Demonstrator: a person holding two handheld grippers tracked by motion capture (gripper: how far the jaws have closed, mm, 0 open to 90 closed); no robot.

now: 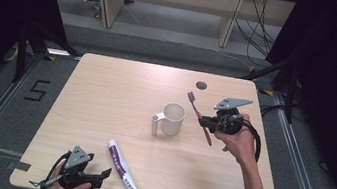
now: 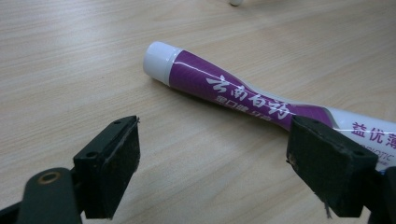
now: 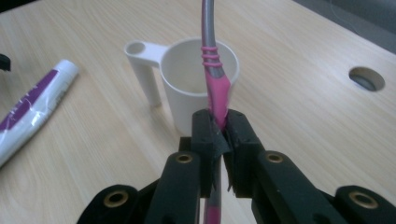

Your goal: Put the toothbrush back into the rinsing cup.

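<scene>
Toothbrush clamped in the right gripper beside the cup; left gripper spread wide at the toothpaste tube.

Nearest, at the table's [image 1: 105, 95] front edge, the left gripper [image 1: 102, 175] rests low with its jaws wide apart; its own view shows the purple-and-white toothpaste tube [image 2: 243, 95] lying flat just beyond the pads [image 2: 114, 163], white cap [image 2: 159, 60] toward the far left, print the high view is too small to show. Farther on, the right gripper [image 3: 223, 128] has its jaws squeezed together on the pink toothbrush [image 3: 215, 88] at mid-handle; that view shows the white cup [image 3: 187, 93] right behind, handle [image 3: 140, 70] to its left. From above, the toothbrush [image 1: 198, 115] slants just right of the cup [image 1: 173, 119], bristles toward the far grommet hole [image 1: 201, 85].
</scene>
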